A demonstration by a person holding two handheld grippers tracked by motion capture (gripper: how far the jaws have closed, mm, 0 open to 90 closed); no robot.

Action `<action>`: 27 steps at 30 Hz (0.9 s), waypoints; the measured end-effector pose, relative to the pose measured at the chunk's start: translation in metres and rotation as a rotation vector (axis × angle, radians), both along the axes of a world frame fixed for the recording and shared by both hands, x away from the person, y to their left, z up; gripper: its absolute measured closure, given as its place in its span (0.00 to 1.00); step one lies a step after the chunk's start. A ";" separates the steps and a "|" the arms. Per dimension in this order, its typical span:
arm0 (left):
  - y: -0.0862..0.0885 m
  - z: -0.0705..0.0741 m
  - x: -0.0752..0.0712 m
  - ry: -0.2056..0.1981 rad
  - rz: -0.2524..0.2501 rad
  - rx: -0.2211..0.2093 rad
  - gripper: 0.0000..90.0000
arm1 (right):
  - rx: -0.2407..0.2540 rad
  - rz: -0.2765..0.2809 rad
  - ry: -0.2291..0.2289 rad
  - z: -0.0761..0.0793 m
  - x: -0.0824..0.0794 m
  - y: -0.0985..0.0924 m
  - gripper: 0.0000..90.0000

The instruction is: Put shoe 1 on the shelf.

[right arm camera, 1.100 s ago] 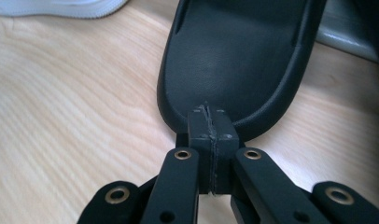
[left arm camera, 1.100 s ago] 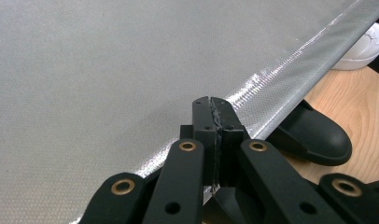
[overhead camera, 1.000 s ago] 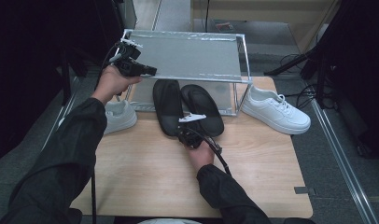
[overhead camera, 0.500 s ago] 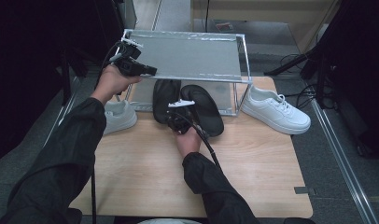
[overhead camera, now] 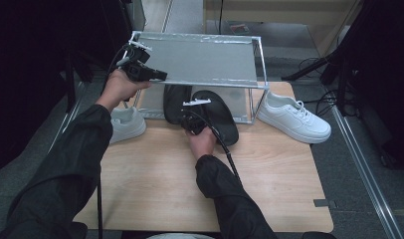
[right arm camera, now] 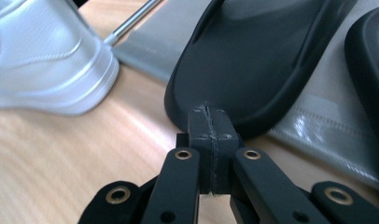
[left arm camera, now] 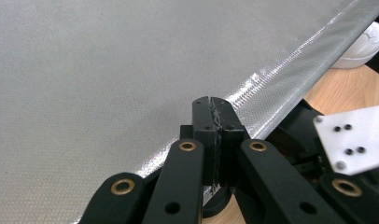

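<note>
**Wooden bench, dark room**

A pale wooden bench (overhead camera: 269,174) stood amid dark surroundings. The left gripper (overhead camera: 149,74), jaws closed on nothing, hovered at the grey rack (overhead camera: 205,57). The right gripper (overhead camera: 187,118), jaws closed and empty, met the black slipper (overhead camera: 174,99) under the rack.

My wooden surface (overhead camera: 269,169) takes up the middle and lower part of the high view, bare and pale toward the bottom edge. At its far side, in the upper middle of the frame, stands a metal-framed shoe rack (overhead camera: 210,84) with a grey mesh top shelf. Two black slippers (overhead camera: 217,114) lie side by side on the rack's lower level, their heels poking out over the wood toward me. A white sneaker (overhead camera: 294,119) lies on the surface just right of the rack, and another white sneaker (overhead camera: 126,124) lies at the rack's left, near the surface's left edge.
</note>
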State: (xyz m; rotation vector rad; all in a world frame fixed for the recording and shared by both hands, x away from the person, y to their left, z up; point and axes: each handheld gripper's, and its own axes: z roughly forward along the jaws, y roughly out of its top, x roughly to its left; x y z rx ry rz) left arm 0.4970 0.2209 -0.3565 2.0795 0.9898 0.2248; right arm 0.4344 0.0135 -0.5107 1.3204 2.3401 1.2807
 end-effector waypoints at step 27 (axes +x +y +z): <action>-0.002 0.001 -0.003 0.003 0.006 0.005 1.00 | -0.035 0.035 -0.036 0.024 -0.064 -0.105 1.00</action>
